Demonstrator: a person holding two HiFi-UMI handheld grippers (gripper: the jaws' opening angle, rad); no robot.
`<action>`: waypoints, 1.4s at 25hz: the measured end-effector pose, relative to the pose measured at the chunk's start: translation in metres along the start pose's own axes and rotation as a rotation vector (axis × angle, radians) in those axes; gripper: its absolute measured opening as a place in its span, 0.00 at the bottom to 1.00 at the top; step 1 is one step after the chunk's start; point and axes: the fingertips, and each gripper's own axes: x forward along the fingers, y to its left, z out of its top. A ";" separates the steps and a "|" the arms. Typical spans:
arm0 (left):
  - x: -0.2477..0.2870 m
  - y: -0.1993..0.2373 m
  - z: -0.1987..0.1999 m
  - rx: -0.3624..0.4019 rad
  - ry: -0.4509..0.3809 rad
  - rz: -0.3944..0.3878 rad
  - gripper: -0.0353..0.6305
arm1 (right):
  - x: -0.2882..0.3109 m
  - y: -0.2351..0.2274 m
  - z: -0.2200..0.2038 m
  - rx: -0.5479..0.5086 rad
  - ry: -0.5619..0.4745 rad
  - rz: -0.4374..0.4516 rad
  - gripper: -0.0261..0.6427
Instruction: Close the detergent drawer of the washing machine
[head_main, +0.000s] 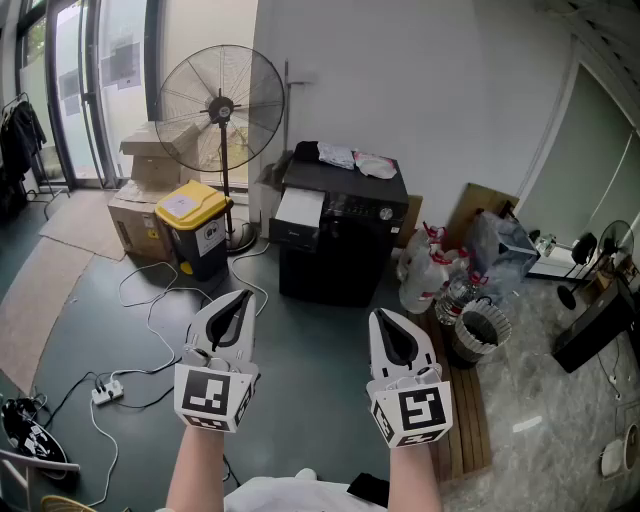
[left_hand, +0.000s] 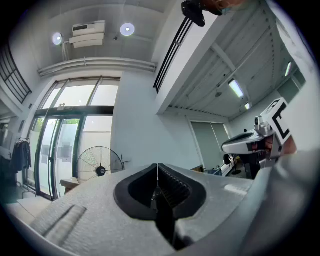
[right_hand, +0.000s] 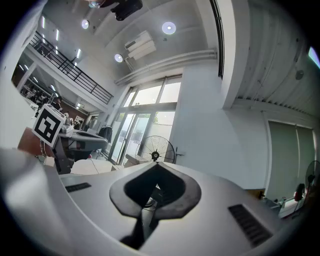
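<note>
Both grippers are shut with nothing in them: the left gripper (head_main: 244, 296) and the right gripper (head_main: 379, 315) each show their 2 jaws meeting at the tips in their own views, holding and touching nothing. They are held side by side in the air, well short of the black washing machine (head_main: 345, 250) that stands against the wall ahead. At the machine's upper left a white part, apparently the detergent drawer (head_main: 299, 209), sticks out from the front. Crumpled cloths (head_main: 337, 155) and a plate (head_main: 376, 166) lie on the machine's top. A yellow-lidded bin (head_main: 197, 225) stands just left of it, with a standing fan (head_main: 221, 108) behind. White jugs (head_main: 425, 270) sit to the machine's right.
</note>
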 end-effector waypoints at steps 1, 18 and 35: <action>0.005 -0.002 -0.001 -0.005 0.001 0.004 0.08 | 0.002 -0.003 -0.003 -0.003 -0.002 0.011 0.04; 0.083 -0.035 -0.046 -0.061 0.067 -0.103 0.25 | 0.041 -0.049 -0.058 0.054 0.029 0.015 0.04; 0.238 0.048 -0.112 -0.112 0.116 -0.086 0.25 | 0.211 -0.099 -0.093 0.044 0.079 0.026 0.04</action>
